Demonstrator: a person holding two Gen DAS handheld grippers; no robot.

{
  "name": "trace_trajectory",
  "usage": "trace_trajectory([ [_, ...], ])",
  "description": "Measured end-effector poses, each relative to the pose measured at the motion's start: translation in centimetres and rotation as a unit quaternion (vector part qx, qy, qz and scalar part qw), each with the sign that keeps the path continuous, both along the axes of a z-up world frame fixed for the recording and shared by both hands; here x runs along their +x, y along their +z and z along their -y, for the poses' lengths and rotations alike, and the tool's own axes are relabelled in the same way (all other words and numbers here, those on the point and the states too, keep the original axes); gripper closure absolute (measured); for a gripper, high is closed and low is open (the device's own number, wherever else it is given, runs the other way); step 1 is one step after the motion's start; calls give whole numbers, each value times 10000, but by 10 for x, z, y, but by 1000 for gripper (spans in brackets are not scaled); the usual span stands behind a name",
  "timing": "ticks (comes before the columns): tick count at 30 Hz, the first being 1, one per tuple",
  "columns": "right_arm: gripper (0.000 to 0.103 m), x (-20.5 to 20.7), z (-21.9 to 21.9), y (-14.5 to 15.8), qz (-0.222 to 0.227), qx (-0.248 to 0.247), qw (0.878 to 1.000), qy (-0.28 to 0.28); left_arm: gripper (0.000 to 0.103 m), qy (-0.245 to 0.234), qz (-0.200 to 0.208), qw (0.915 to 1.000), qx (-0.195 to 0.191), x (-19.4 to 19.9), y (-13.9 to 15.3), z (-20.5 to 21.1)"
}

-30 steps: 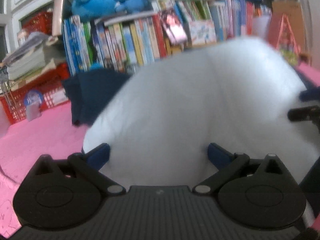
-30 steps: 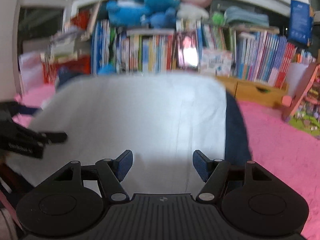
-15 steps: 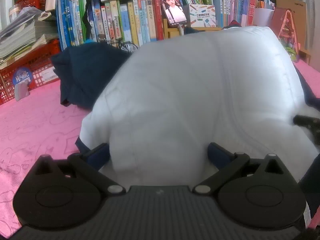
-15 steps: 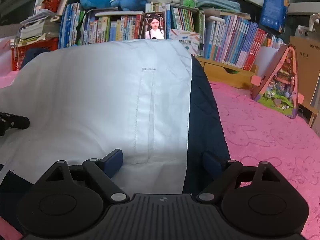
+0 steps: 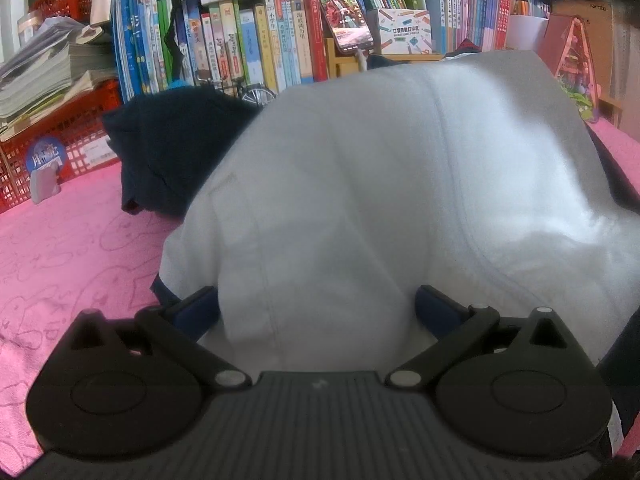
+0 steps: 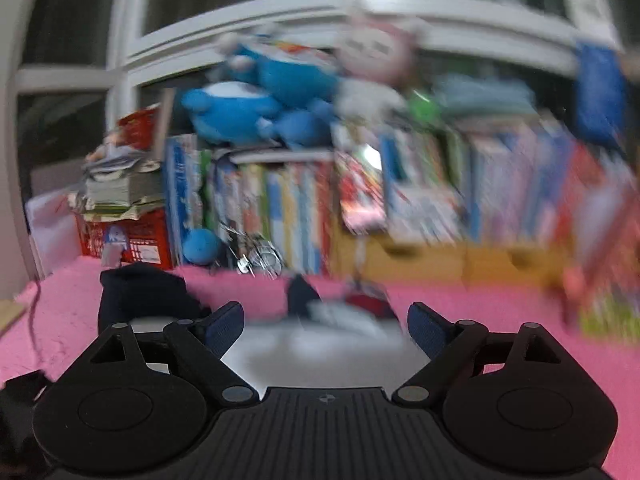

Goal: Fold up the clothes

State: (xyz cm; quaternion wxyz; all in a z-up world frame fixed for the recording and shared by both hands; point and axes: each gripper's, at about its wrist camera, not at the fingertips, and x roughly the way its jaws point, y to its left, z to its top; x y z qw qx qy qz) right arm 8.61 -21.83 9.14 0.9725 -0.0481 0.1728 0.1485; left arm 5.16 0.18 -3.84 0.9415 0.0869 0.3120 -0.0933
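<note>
Books (image 5: 260,52) with Chinese spines line the back; left gripper (image 5: 316,308), jaws wide around the white garment (image 5: 380,184); right gripper (image 6: 326,328) jaws wide, empty, above the pink surface (image 6: 500,320).

Books (image 5: 256,44) line the back above a pink mat (image 5: 72,248).

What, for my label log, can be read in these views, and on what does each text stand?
"海底两万里": book spine.
Box: print too small to read.
Round blue tag on the red basket: characters unclear.
Other spines: too small to read.
Right wrist view: everything blurred, nothing readable.
</note>
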Motion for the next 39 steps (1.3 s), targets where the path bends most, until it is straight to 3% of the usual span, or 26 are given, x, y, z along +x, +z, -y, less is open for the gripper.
trace_trajectory([
  [4, 15, 88, -63, -14, -419, -1109, 9925, 307, 0, 7, -16, 10000, -38, 1, 0, 1],
  [8, 16, 156, -92, -57, -1380, -1955, 9708, -163, 0, 6, -39, 9999, -116, 1, 0, -2],
  [10, 16, 178, -85, -79, -2394, -1815, 9533, -309, 0, 5, -57, 9998, -170, 2, 0, -3],
  [13, 15, 179, -71, -94, -2926, -1424, 9453, -221, 0, -5, -100, 9996, -252, 3, 0, -4],
  [16, 42, 161, -66, -91, -2852, -1380, 9484, -98, 0, -8, -117, 9995, -280, 3, 0, -5],
  [17, 62, 156, -68, -87, -2752, -1434, 9505, -151, 0, -7, -121, 9995, -279, 3, 1, -5],
  [18, 73, 151, -69, -84, -2645, -1496, 9525, -213, 0, -7, -124, 9995, -278, 3, 1, -5],
  [21, 89, 137, -68, -65, -2317, -1482, 9612, -206, 0, -2, -136, 9995, -288, 3, 1, -5],
  [24, 91, 128, -67, -34, -1627, -1505, 9743, -392, 0, 10, -148, 9994, -318, 3, 1, -6],
  [27, 91, 123, -64, -1, -385, -1574, 9834, -812, 0, 10, -176, 9992, -357, 5, 1, -6],
  [31, 91, 118, -48, 36, 1113, -1503, 9699, -1560, 0, -9, -207, 9988, -433, 5, 1, -9],
  [35, 88, 154, -9, 38, 1082, -1230, 9608, -2234, 0, -30, -219, 9985, -499, 4, 2, -11],
  [39, 64, 188, 36, 5, -81, -653, 9703, -2326, 0, 9, -257, 9985, -493, 4, 1, -11],
])
